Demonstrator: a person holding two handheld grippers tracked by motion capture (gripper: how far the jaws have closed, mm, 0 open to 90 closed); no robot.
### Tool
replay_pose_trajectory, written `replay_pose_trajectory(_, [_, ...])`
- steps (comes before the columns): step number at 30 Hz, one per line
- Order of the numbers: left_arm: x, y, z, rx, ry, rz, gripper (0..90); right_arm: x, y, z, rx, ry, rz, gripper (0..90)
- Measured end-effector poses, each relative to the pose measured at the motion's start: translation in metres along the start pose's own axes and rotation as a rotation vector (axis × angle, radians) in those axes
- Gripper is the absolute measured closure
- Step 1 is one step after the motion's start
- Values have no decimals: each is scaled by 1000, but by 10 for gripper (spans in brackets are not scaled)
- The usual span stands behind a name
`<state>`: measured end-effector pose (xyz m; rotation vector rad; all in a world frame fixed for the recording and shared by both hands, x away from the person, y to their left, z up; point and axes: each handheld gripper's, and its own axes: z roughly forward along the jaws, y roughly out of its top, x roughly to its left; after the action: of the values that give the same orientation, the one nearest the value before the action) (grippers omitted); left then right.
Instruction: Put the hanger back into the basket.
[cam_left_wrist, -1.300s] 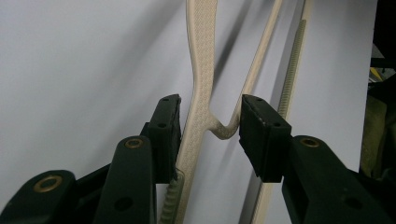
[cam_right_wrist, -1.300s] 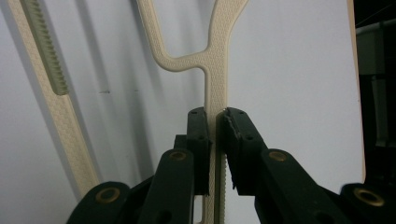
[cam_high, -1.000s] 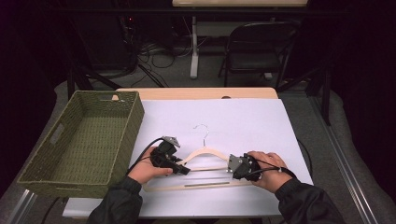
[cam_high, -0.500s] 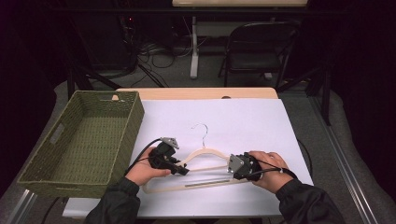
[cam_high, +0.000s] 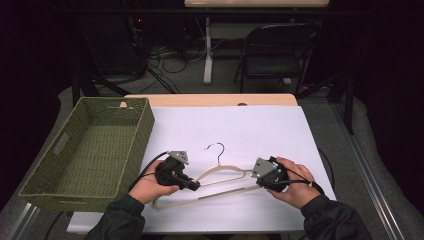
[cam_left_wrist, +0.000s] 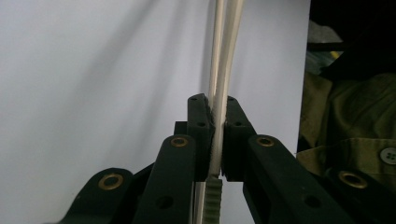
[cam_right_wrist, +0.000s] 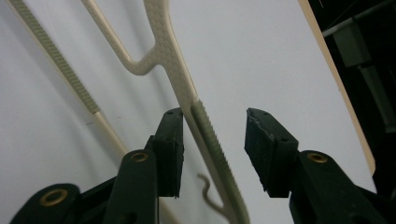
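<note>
Cream hanger (cam_high: 212, 186) lies on the white sheet (cam_high: 250, 130) at the near middle of the table, hook pointing far. Left gripper (cam_high: 192, 185) has just been closing; its jaws now pinch the hanger's left shoulder. Right gripper (cam_right_wrist: 212, 149) has just been opening; the right shoulder sits between its parted jaws, ungripped. Judgement: hand-over to the left done. Green woven basket (cam_high: 145, 125) at left stands empty; the move there is likely left.

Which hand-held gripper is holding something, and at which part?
The left hand-held gripper clamps the cream hanger on its left arm; the right hand-held gripper is open.
</note>
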<state>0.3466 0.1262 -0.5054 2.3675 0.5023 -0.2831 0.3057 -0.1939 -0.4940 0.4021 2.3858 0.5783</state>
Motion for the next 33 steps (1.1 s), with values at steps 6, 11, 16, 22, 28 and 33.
replay_pose_trajectory(6, [-1,-4,-3,-14,22,-10,869,-6,-15,-4,2,-24,66,523])
replay_pose_trajectory(11, [3,-4,-5,-42,11,-36,870,-5,-20,-3,15,-25,74,524])
replay_pose_trajectory(16, [5,-5,-9,-69,16,-67,871,-4,-18,-1,14,-29,83,522])
replay_pose_trajectory(22, [5,-5,-16,-101,33,-98,871,-5,-17,-3,25,-31,86,521])
replay_pose_trajectory(28, [0,-4,-23,-144,75,-158,871,-4,-23,-3,17,-43,124,509])
replay_pose_trajectory(33, [-5,-2,-30,-171,75,-189,872,-5,-29,-3,25,-34,141,504])
